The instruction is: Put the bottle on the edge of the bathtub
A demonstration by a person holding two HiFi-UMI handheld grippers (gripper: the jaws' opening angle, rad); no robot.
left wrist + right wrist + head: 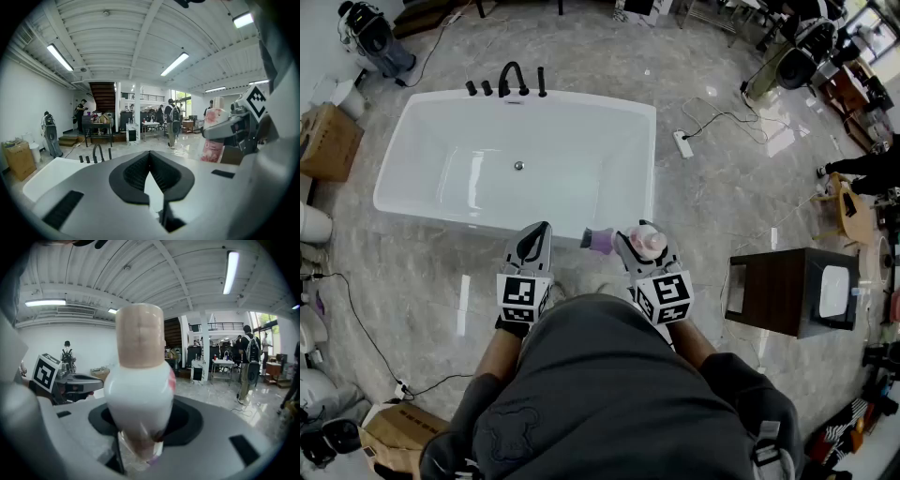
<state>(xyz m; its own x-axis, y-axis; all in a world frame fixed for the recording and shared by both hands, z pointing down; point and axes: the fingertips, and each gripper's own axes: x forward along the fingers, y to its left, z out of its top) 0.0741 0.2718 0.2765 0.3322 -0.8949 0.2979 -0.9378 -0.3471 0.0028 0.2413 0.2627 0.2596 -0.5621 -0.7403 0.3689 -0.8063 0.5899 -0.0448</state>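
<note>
Bottle (139, 376) in right gripper (636, 246), angled slightly down

The bathtub (652, 159) is lying beyond the left tool (534, 234) and the right tool (639, 246), with the bottle (650, 242) sitting in the right tool. The faucet (512, 77) is standing on the far rim. The cabinet (783, 291) is standing at near right.

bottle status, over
Right tongs shut on white and pink bottle, beige cap. Left tongs shut, empty. Not yet on white bathtub rim; purple item close by.

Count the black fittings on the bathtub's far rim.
4, in a row from the left: a short knob, a second knob, the arched spout, a taller post. None seems hidden.
</note>
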